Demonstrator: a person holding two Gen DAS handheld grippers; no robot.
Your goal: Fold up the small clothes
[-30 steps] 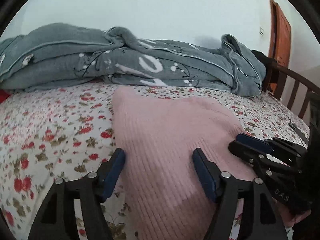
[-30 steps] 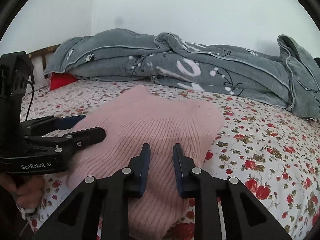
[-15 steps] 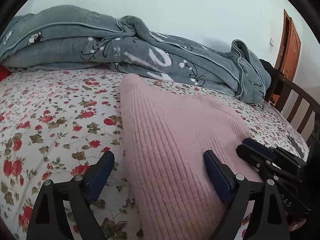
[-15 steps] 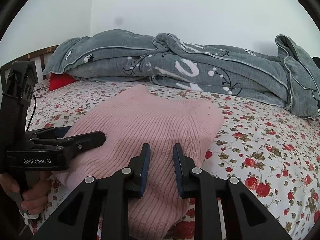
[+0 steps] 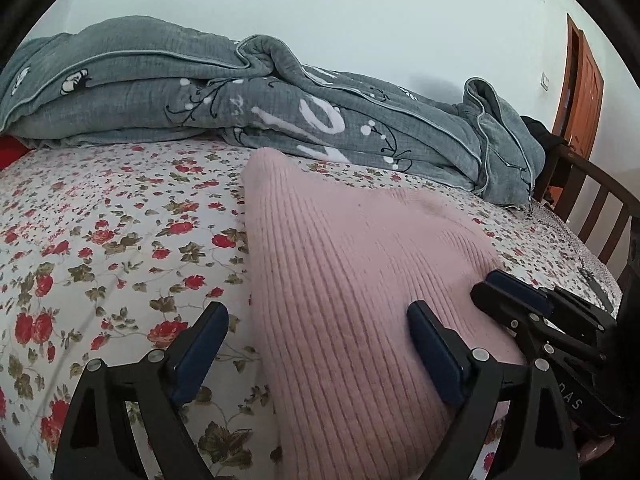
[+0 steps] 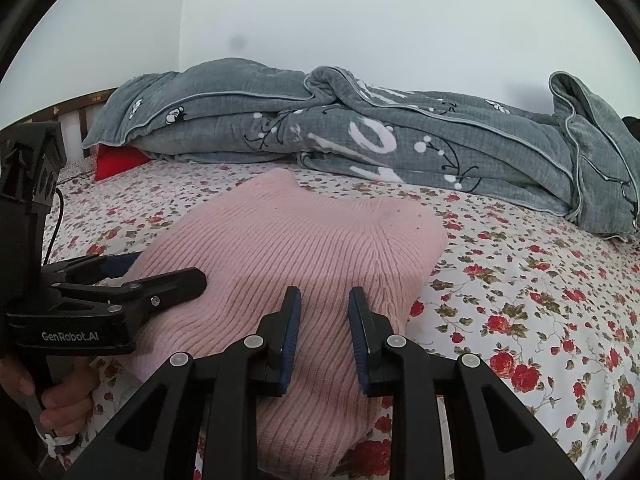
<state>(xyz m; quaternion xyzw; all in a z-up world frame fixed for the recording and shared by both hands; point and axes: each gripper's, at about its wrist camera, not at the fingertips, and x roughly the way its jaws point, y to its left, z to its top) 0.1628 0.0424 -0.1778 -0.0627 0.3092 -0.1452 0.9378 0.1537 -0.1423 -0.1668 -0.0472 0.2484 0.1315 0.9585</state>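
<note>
Floral sheets cover the bed (image 5: 100,240), with a grey quilt (image 6: 360,128) bunched along its far edge against the white wall and a red pillow (image 6: 116,160) peeking out at the far left corner. Your pink knit sweater (image 6: 304,248) sits in the middle of the bed, nearer the front edge, already gathered into a thick, compact bundle with rounded, doubled-over edges, so the folding looks mostly done. Your left gripper (image 5: 316,352) is spread wide, one finger over the sheet, the other riding above the sweater's near-left side, pinching nothing. Your right gripper (image 6: 324,320) hovers over the near-right part of the bundle with its fingers drawn close but with a clear gap between them, and no fabric caught there. Neither tool has a hold on the knit right now. What's left, by the look of it, is at most a final tidy: pressing the bundle flat, squaring the edges, or one more fold if you want it smaller. No other garments show on the bed.
</note>
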